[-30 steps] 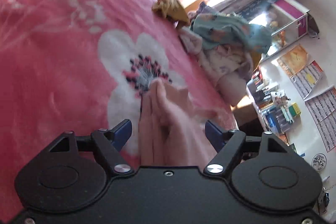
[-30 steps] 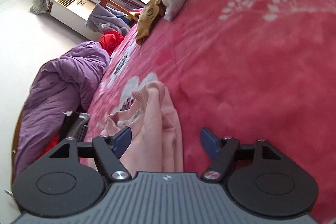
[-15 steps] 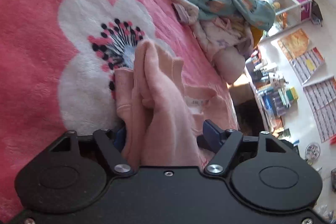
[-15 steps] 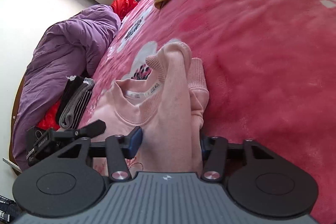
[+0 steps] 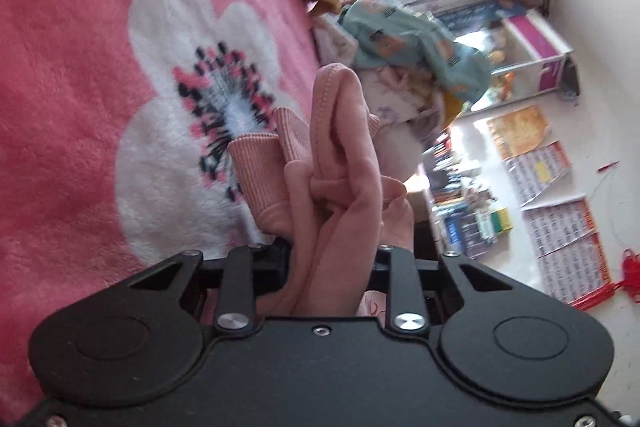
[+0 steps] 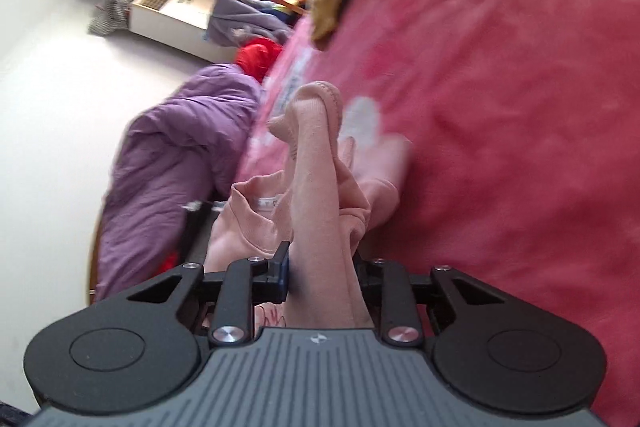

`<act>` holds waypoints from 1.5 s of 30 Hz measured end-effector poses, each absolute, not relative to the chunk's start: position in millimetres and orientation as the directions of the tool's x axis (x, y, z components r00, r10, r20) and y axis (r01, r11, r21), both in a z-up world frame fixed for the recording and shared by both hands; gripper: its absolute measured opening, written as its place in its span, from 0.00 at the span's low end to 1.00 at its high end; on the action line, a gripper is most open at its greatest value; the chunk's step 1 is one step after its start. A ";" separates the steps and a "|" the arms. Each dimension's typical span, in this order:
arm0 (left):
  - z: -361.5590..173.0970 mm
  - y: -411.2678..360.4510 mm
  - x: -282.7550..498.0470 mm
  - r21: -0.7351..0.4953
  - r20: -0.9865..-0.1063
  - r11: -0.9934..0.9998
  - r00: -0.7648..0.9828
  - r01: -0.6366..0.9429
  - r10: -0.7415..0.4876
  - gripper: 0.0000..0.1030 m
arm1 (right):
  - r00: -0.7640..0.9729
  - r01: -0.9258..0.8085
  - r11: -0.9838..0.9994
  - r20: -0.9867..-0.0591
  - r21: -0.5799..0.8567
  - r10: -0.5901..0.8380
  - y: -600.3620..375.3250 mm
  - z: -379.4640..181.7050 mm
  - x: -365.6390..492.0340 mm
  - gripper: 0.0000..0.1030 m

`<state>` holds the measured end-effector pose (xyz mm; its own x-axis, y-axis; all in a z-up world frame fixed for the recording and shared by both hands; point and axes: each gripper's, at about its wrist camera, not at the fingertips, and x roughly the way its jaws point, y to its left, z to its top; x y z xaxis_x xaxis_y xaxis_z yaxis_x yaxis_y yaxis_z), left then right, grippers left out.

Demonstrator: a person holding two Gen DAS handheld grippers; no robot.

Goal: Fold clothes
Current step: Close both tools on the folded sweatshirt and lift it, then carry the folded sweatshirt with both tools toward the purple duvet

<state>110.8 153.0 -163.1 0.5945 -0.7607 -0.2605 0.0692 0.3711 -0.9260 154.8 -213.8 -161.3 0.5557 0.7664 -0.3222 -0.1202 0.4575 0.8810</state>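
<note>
left claw (image 5: 330, 259) and right claw (image 6: 322, 263) each pinch the soft pink cotton sweatshirt (image 5: 340, 163), bunched and raised above the pink floral fleece bed blanket (image 5: 80, 107), probably to spread it for folding.

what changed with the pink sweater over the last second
Both grippers closed: the left gripper and the right gripper, open a second ago, are now shut on the pink sweater, bunched and raised off the red blanket. The clothes pile and purple quilt stayed put.

Pale pink sweatshirt (image 5: 344, 163) bunched into upright folds above the red blanket (image 5: 60, 107).
</note>
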 end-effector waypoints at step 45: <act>-113.3 526.1 99.0 -0.996 0.025 0.093 0.984 0.009 0.175 0.39 | -0.059 -0.454 0.163 -0.212 0.876 0.975 303.3 -26.5 463.6 0.33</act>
